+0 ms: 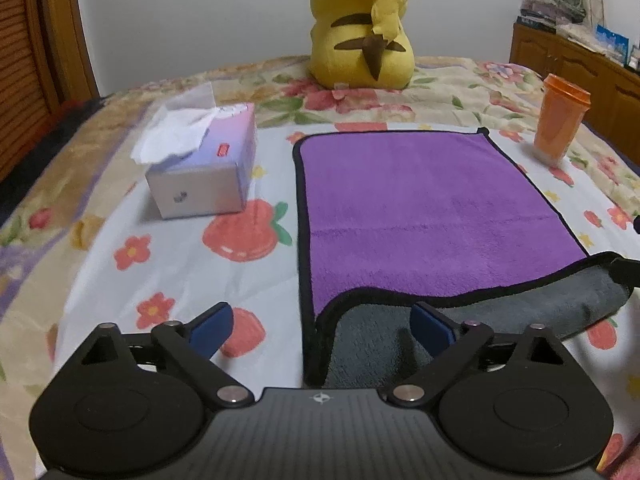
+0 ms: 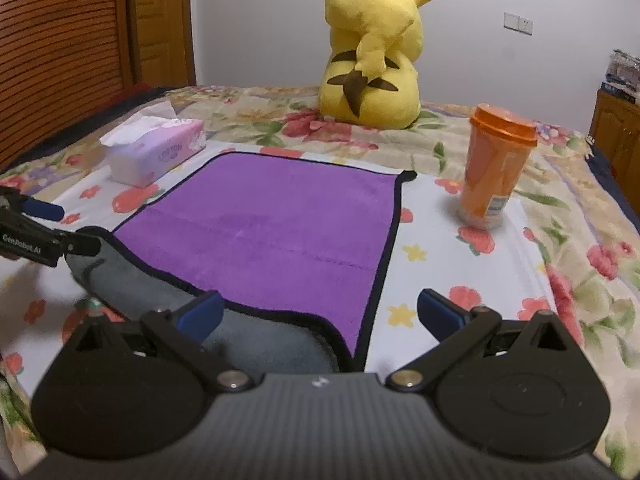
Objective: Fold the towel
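A purple towel [image 1: 420,208] with a black hem and grey underside lies on the flowered bed sheet [image 1: 120,264]; it also shows in the right wrist view [image 2: 272,236]. Its near edge is turned over, grey side up [image 1: 500,316]. My left gripper [image 1: 322,322] is open, its blue fingers astride the towel's near left corner. My right gripper [image 2: 320,314] is open astride the near right corner, the left finger over the grey fold. The left gripper's fingers [image 2: 44,210] show at the left edge of the right wrist view.
A tissue box [image 1: 204,168] stands left of the towel. An orange lidded cup [image 1: 560,120] stands to its right. A yellow plush toy [image 1: 364,28] sits at the far side. A wooden cabinet [image 1: 580,68] is at the right.
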